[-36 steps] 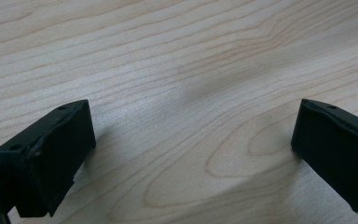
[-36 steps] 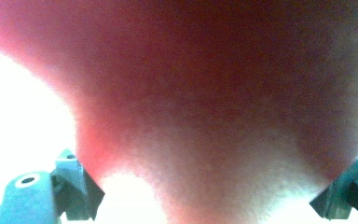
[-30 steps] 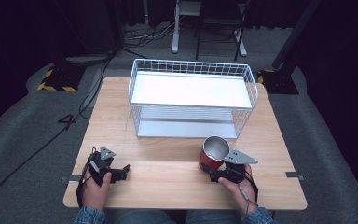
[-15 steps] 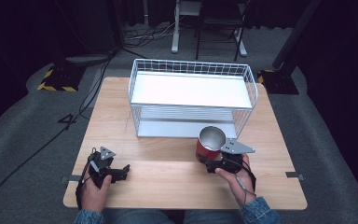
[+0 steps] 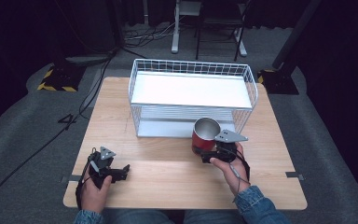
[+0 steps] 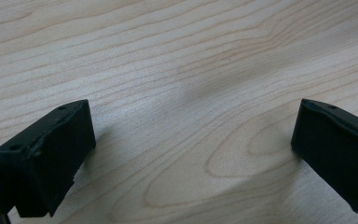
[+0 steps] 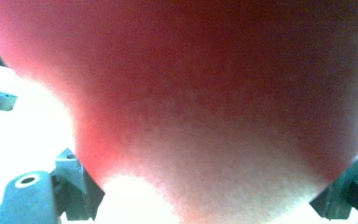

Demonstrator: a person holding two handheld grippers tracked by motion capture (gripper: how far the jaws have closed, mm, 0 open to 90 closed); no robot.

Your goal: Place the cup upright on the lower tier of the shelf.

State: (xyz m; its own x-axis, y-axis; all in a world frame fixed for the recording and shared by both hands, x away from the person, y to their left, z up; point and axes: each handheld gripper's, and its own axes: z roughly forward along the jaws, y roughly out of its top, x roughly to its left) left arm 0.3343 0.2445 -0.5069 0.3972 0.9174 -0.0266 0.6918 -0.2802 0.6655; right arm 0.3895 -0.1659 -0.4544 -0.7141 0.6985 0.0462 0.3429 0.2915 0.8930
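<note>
A red cup (image 5: 204,136) with a shiny metal inside hangs just in front of the white wire basket (image 5: 192,70), lifted off the wooden table (image 5: 168,168). My right gripper (image 5: 207,152) is shut on the cup's lower side, and the cup's red wall (image 7: 205,93) fills the right gripper view up close. My left gripper (image 5: 121,172) rests near the table's front left, held by a hand. Its jaws stand wide apart over bare wood, left fingertip (image 6: 51,154) and right fingertip (image 6: 340,154) with nothing between them.
The wire basket has a white shelf (image 5: 191,91) on top and an open lower level facing me. Cables and chair legs lie on the dark floor beyond the table. Bare wood stretches between the two hands.
My right gripper has carried the red cup up and leftward, closer to the basket's front. The left gripper has stayed where it was.
</note>
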